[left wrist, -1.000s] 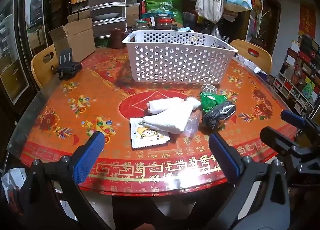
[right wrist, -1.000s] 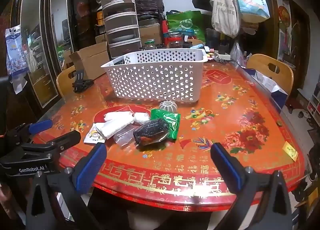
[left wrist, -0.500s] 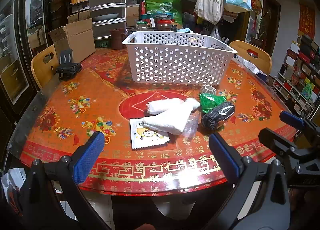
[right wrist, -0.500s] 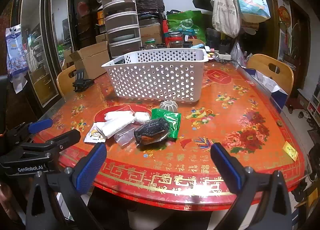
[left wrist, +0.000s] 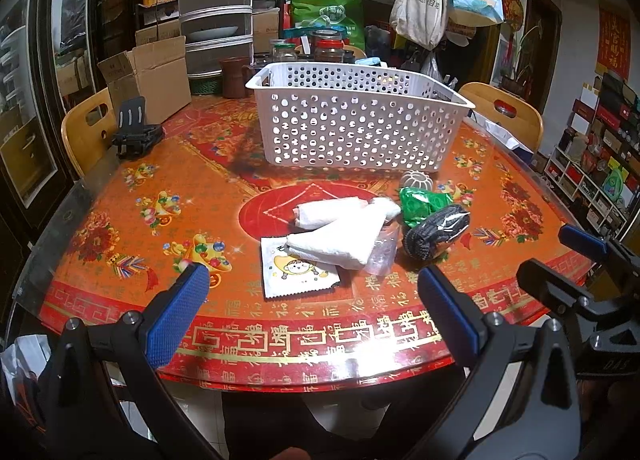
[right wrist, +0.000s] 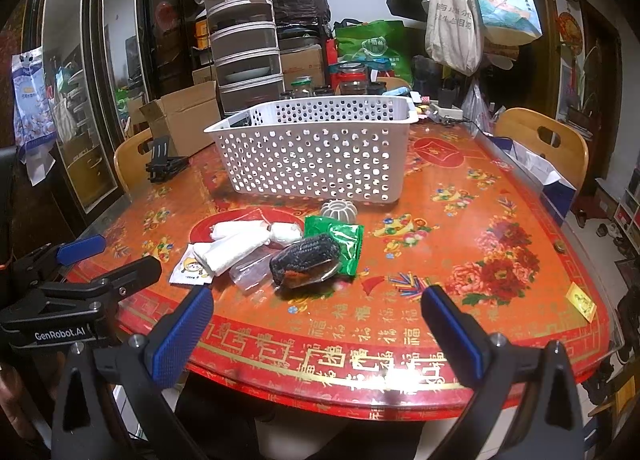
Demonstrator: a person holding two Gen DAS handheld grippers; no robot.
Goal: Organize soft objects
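Note:
A white perforated basket (left wrist: 360,120) (right wrist: 316,148) stands mid-table. In front of it lies a heap: two rolled white towels (left wrist: 336,238) (right wrist: 236,244), a cartoon-printed packet (left wrist: 296,272) (right wrist: 190,270), a clear bag (left wrist: 382,256) (right wrist: 250,270), a green packet (left wrist: 424,200) (right wrist: 340,238), a black knit bundle (left wrist: 436,232) (right wrist: 306,256) and a grey ribbed ball (left wrist: 416,180) (right wrist: 340,210). My left gripper (left wrist: 312,300) and right gripper (right wrist: 316,324) both hang open over the table's near edge, short of the heap, holding nothing.
The round red patterned table (left wrist: 160,180) (right wrist: 500,220) has wooden chairs (left wrist: 86,128) (right wrist: 544,140) at both sides. A black folding stand (left wrist: 136,132) sits at the far left. Jars, a cardboard box (left wrist: 152,80) and stacked drawers (right wrist: 244,48) crowd the back.
Both views have barely shifted; the grippers stay open and the heap and basket lie where they were.

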